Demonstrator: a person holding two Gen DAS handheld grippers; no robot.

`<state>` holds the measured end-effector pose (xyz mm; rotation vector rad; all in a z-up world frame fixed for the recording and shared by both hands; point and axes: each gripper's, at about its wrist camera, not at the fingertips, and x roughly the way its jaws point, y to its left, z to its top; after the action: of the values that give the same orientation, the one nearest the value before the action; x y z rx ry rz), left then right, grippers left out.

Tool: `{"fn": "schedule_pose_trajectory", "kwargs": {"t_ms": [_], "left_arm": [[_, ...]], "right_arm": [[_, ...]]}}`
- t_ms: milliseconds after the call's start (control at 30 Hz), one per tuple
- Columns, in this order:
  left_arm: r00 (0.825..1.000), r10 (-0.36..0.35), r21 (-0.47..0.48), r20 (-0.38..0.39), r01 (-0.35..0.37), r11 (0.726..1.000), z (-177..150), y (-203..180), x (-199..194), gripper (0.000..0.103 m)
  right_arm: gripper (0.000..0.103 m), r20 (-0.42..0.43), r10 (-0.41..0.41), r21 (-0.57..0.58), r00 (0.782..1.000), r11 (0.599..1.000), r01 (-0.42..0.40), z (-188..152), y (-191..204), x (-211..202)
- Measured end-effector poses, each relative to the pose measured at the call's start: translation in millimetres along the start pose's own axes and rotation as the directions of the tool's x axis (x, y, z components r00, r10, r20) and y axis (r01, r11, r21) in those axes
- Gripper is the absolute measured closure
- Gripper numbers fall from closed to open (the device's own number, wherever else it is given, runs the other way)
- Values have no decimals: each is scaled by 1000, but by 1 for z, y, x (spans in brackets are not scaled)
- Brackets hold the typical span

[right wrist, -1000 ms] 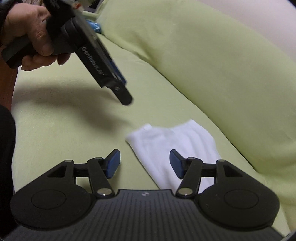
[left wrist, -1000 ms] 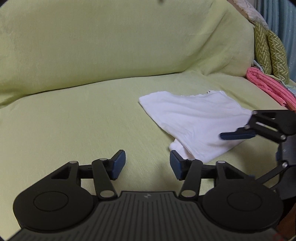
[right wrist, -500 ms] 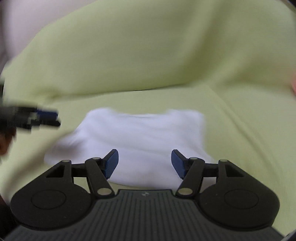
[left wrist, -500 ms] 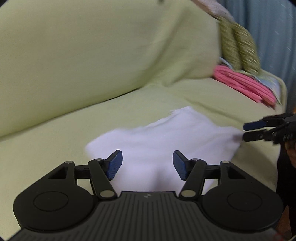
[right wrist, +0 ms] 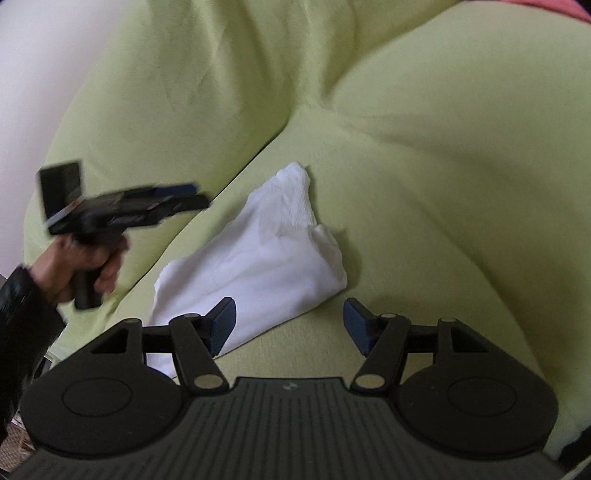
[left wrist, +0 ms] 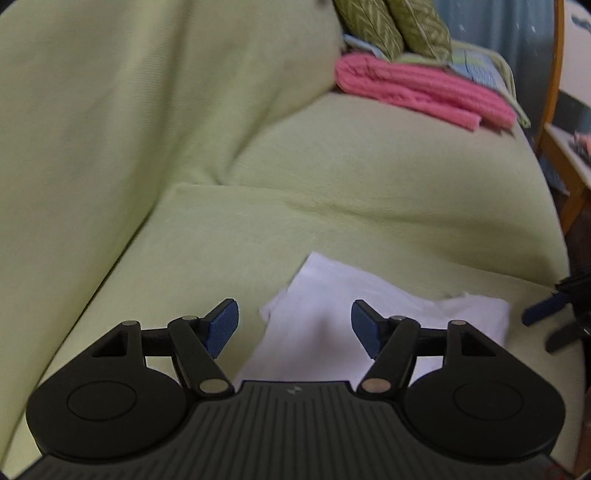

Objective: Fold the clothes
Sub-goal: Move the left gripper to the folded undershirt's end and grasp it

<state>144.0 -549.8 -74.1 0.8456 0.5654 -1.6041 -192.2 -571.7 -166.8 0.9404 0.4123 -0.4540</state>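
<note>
A folded white cloth (left wrist: 332, 295) lies on the light-green sofa seat (left wrist: 369, 184). My left gripper (left wrist: 295, 325) hovers over its near left part with jaws opening; the cloth shows between the blue pads but they do not press it. In the right wrist view the white cloth (right wrist: 266, 258) runs diagonally, one end under the left finger of my right gripper (right wrist: 290, 325), which is open and holds nothing. A hand (right wrist: 85, 262) holds the left gripper (right wrist: 195, 194) above the cloth's left side. The right gripper's tips (left wrist: 539, 330) show at the right edge.
A folded pink cloth (left wrist: 424, 88) and green patterned cushions (left wrist: 391, 26) sit at the sofa's far right end. A wooden frame (left wrist: 554, 147) stands beyond that end. The sofa back (right wrist: 221, 74) rises behind the cloth. A black sleeve (right wrist: 22, 314) is at the left.
Both views swung quickly. The left view slid toward the pink cloth's end and now looks down on the white cloth. The right view rolled. Both pairs of jaws stand a little wider.
</note>
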Motion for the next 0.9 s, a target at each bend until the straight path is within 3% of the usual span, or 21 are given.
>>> {"fn": "schedule_pose_trajectory", "kwargs": {"t_ms": [233,300,433,533,600,633,733,900], "left_arm": [[989,-75,48,-130,82,995,19,9,64,35],[979,-93,62,-181,106,992,19,11,77,35],[966,-151,42,-210,163,986,17,11,83,35],[958,-172,45,-230,187,981,21,9,80,46],[952,-193,46,-239,210,977,24,8,75,63],[948,-206,46,-242,223,974,26,7,72,79],[955,-191,75,-225,212,974,28,0,65,83],[967,-207,-6,-152,208,978,17,7,57,83]], "right_arm": [[39,12,-17,-18,1000,1000,17,-2,-6,2],[39,5,-15,-11,1000,1000,15,-3,-9,3],[37,6,3,0,1000,1000,-3,-1,-9,5],[37,4,20,18,1000,1000,-20,0,-8,9],[37,4,24,28,1000,999,-24,0,-7,13],[37,4,24,33,1000,999,-24,-1,-6,15],[35,8,22,37,1000,999,-22,-6,0,20],[21,55,25,62,998,998,-28,-12,7,32]]}}
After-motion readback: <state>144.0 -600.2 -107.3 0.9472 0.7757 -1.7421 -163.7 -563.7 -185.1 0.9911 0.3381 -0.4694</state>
